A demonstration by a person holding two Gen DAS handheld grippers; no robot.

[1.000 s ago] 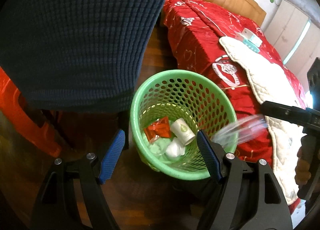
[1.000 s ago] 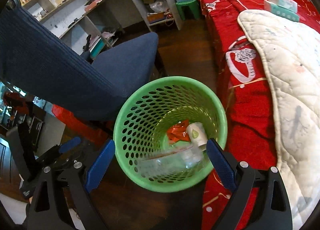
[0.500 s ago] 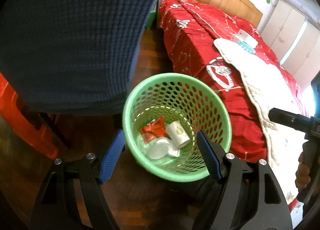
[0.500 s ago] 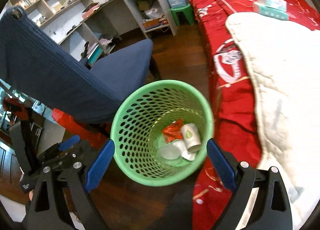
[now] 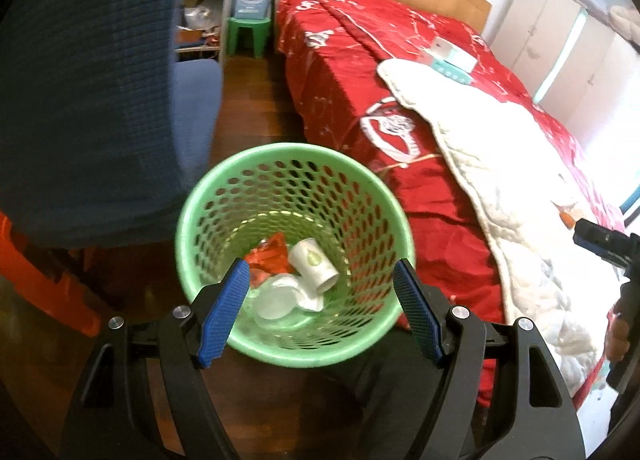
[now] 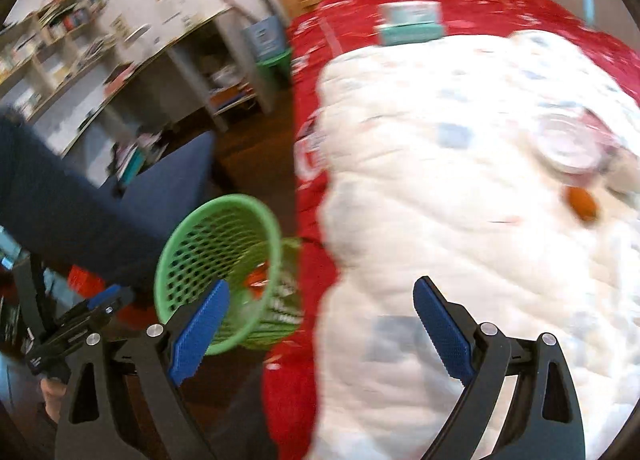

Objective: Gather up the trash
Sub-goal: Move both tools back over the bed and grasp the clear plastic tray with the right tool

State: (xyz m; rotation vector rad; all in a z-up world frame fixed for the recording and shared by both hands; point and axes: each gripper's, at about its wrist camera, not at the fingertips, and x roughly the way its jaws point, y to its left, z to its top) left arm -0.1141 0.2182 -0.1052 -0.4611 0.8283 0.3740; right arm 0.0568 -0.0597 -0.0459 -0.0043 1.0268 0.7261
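A green perforated basket (image 5: 294, 149) stands on the dark wood floor beside the bed. Inside lie a red wrapper (image 5: 269, 256), a white paper cup (image 5: 314, 265) and a clear plastic cup (image 5: 275, 299). My left gripper (image 5: 320, 274) hovers open over the basket's near rim, its blue pads touching nothing. My right gripper (image 6: 322, 287) is open and empty above the white quilt (image 6: 460, 220), with the basket (image 6: 182, 228) down to its left. On the quilt lie a small orange piece (image 6: 582, 202) and a round clear lid (image 6: 568, 144). Part of the right gripper (image 5: 598, 242) shows at the left wrist view's right edge.
A blue fabric chair (image 5: 88, 92) stands left of the basket, an orange object (image 5: 44, 284) below it. The red bed (image 5: 360, 72) carries a teal tissue box (image 6: 412, 26). A green stool (image 5: 248, 34) and a cluttered desk (image 6: 168, 60) stand behind.
The clear plastic cup dropped from the right gripper into the basket and settled there. The right gripper then swung right, off the basket and over the quilt. The left gripper drifted slightly.
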